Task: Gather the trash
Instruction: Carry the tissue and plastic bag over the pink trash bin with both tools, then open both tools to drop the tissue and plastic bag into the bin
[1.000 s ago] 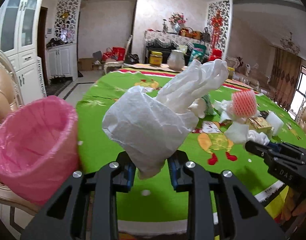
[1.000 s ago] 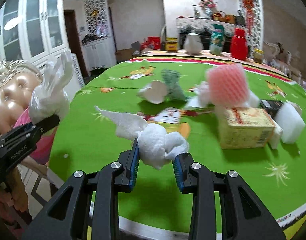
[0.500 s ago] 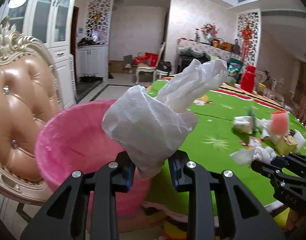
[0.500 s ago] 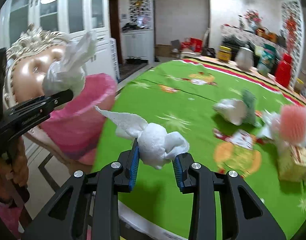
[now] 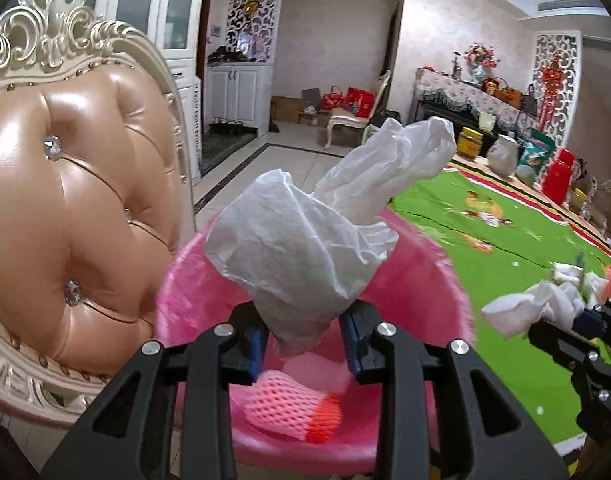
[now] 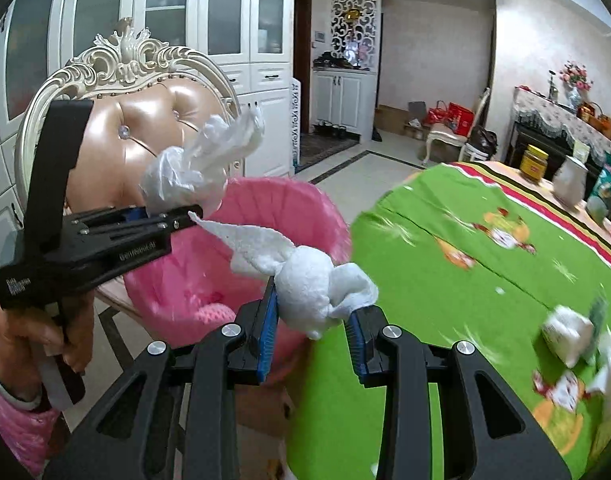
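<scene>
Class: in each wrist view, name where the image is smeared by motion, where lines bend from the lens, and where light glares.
Left wrist view: pink bin rim smeared, tissue wad sharp, glare on the chair back, dark corners. Right wrist view: tablecloth and scattered litter blurred, cabinet doors bowed, a ceiling light mirrored in the glass.

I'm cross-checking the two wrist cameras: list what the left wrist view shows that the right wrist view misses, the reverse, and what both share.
Left wrist only: a pink foam net lying in the pink bin.
Right wrist only: the hand holding the left gripper.
Both: the bin, the chair, the green tablecloth, the plastic bag between the left gripper's opening jaws, and the tissue wad in the right gripper.
</scene>
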Motion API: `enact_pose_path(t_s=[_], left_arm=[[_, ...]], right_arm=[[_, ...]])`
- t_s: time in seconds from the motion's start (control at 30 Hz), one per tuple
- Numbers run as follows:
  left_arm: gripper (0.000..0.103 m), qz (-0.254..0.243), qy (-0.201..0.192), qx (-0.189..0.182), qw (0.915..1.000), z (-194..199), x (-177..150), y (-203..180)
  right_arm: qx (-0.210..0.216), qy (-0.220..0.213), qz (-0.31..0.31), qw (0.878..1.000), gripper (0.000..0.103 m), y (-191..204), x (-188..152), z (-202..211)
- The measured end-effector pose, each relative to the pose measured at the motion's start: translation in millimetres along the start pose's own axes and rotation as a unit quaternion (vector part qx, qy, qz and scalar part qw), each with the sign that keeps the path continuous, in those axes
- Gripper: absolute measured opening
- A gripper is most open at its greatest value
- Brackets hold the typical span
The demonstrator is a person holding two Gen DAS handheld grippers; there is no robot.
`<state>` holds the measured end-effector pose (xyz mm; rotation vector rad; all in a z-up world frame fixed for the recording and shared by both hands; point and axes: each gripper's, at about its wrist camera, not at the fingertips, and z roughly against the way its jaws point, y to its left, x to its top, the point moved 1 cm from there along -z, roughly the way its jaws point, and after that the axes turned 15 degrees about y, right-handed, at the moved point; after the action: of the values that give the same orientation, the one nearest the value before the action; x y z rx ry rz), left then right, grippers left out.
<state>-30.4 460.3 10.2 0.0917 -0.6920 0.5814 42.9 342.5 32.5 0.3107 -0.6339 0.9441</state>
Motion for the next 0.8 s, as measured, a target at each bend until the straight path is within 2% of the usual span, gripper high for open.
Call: enact_pose_path(t_s=[0.13, 0.2, 0.27, 0.3, 0.33, 0.37, 0.5, 0.57, 0.67, 0.8], left_arm=[[0.036, 0.013, 0.004, 0.008, 0.9999, -8.8, 12.1, 15.3], [0.049, 0.029, 0.004, 0.011, 0.9995, -11.5, 16.2, 26.0], [0.068, 0.043, -0.005, 0.017, 0.9989, -9.3, 17.3, 36.5], [0.072, 0.048, -0.009, 0.018, 0.9986, -6.7, 16.5, 39.0], [0.078, 0.055, -0.016, 0.02, 0.9982, -2.9, 14.8, 42.5], [0.084, 0.059, -0.02, 0.021, 0.9978, 0.4, 12.8, 43.0], [0.091, 0.05, -0.034, 0.03, 0.9977, 13.3, -1.1, 35.2], [0.098, 0.044, -0.043, 0.039, 0.9973, 19.0, -8.0, 27.6], [0.098, 0.026, -0.061, 0.036, 0.9971, 28.8, -21.5, 8.6], [0.098, -0.035, -0.06, 0.028, 0.9972, 32.7, -33.0, -34.9]], right_arm=[[0.02, 0.001, 0.014, 1.0, 0.034, 9.7, 18.9, -16.0], [0.039, 0.006, 0.027, 0.999, 0.036, 15.4, 27.2, -27.5], [0.055, 0.013, 0.034, 0.998, 0.056, 19.8, 28.7, -35.2], [0.054, 0.014, 0.034, 0.998, 0.078, 20.3, 27.6, -36.5], [0.055, 0.009, 0.033, 0.998, 0.082, 19.5, 25.6, -35.2], [0.06, 0.003, 0.031, 0.998, 0.082, 17.8, 21.9, -32.5], [0.04, 0.001, 0.015, 0.999, 0.082, 4.3, 5.4, -20.1], [0.037, 0.002, -0.001, 0.999, 0.082, -7.4, -6.1, -11.1], [0.014, 0.007, -0.034, 0.999, 0.082, -30.4, -26.3, 1.8], [-0.002, 0.01, -0.078, 0.997, 0.082, -60.9, -49.6, 17.5]])
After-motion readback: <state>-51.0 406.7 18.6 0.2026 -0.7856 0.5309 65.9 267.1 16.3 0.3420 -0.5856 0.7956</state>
